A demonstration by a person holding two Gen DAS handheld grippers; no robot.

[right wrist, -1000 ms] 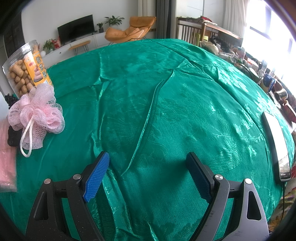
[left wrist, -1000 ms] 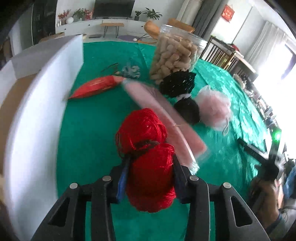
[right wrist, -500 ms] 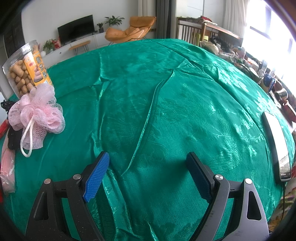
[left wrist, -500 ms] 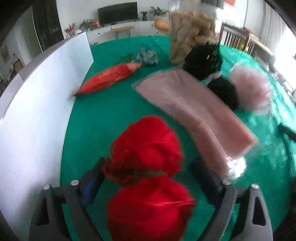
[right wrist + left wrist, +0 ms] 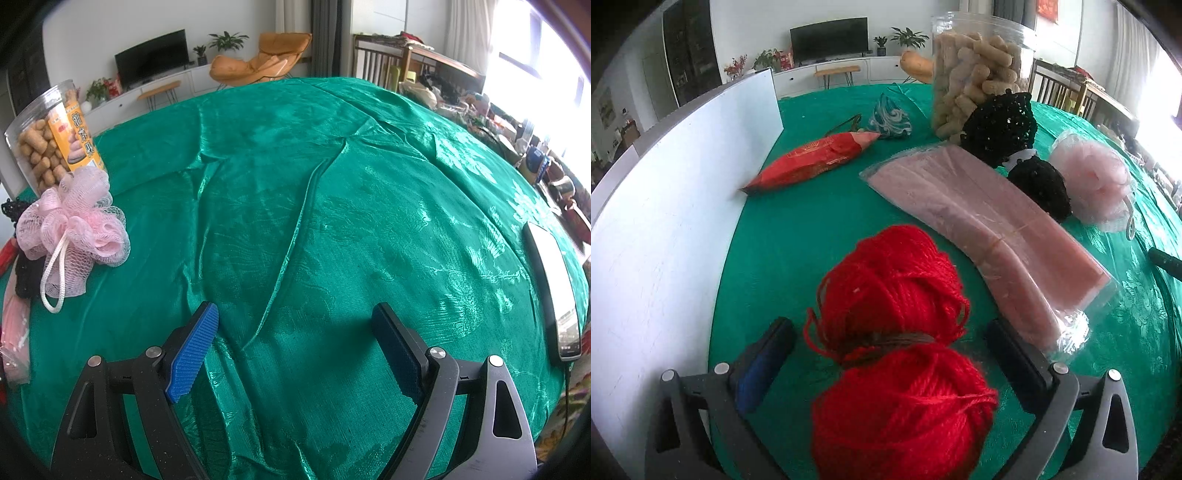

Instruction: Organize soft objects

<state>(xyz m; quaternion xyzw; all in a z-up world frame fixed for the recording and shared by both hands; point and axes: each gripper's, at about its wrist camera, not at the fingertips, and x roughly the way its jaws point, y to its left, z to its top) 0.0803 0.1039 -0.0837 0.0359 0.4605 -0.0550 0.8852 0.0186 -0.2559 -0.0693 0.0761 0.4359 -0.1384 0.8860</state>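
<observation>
Left gripper [image 5: 886, 354] is seen spread wide, holding nothing | red yarn [image 5: 897, 354] lies on green cloth [image 5: 798, 236] between its fingers, untouched, long axis pointing away | judged light, squashy; best pinched at the banded waist | right gripper [image 5: 293, 347], wide and empty, over bare cloth.

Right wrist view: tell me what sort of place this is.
Most likely a home living room. A TV on a low cabinet, an orange lounge chair and houseplants stand behind the table with its green cloth.
</observation>
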